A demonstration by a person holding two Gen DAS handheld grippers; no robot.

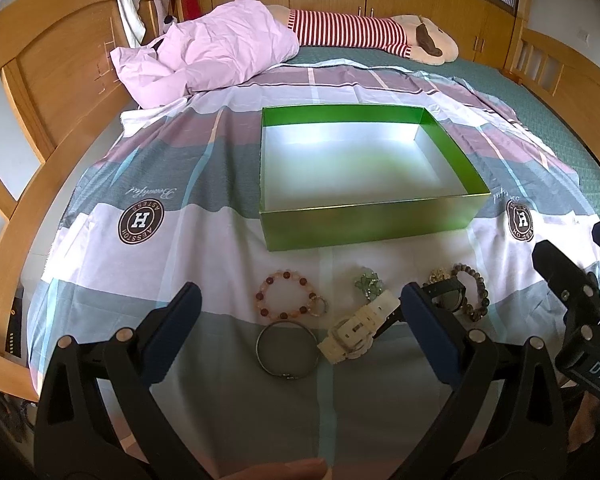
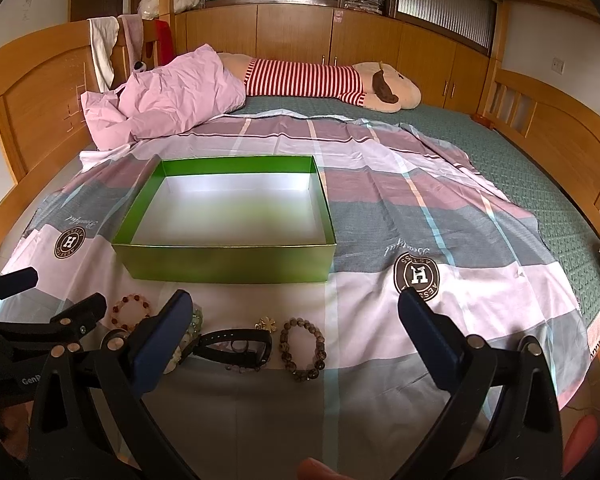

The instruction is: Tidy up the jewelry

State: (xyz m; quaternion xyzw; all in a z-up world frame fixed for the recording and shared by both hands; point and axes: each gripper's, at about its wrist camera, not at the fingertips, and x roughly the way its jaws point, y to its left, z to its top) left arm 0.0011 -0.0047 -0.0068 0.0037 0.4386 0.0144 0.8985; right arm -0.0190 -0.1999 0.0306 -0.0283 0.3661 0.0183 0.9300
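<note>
We held both tools low over the plaid bedsheet (image 1: 220, 256), and the jewelry lay in a loose row on it just in front of the green box (image 1: 364, 224), whose white floor held nothing. Starting at the left, the left gripper (image 1: 298, 322) had its blue-padded fingers (image 1: 176, 328) spread wide with nothing between them, hovering above the row. Its camera gave us the pink and red bead bracelet (image 1: 286, 294) clearly, with the thin metal bangle (image 1: 287, 354) just below it, touching or nearly touching the white watch (image 1: 354, 330) at its right. Above the watch sat a small green crystal piece (image 1: 367, 280). From the right camera the bangle was hidden, and the white watch showed only as a sliver behind that tool's left finger. Further right, the black watch (image 2: 236, 346) lay stretched flat in the right view, while the left view caught only part of it behind a finger. A small gold ornament (image 2: 266, 323) sat just above it, and the brown bead bracelet (image 2: 303, 350) lay just beside it, well seen from the right only. The right gripper (image 2: 296, 336) likewise stood wide apart and empty.
</note>
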